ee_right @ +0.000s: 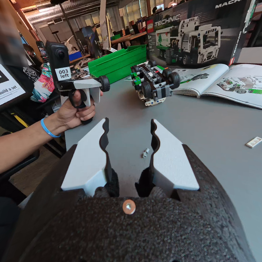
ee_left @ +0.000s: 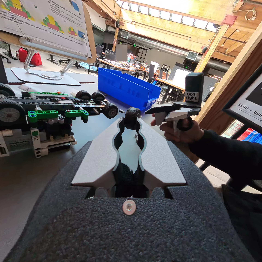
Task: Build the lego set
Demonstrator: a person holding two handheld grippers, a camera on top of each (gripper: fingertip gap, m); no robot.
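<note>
step: wheel (ee_left: 132, 119) fitting | left gripper (ee_left: 131, 120) clamped on wheel | right gripper (ee_right: 129, 121) spread, empty | advice: hub to be aligned squarely with truck chassis (ee_right: 153, 83) axle

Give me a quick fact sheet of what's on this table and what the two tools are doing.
Left hand-held gripper: shut on a small black wheel
Right hand-held gripper: open, empty, above the table
Truck model: half built, lying upside down, wheels up
Grey pin: loose on the grey table, between the right fingers
Instruction booklet: open, right of the model
Bins: green bin behind the model, blue bin nearby
</note>
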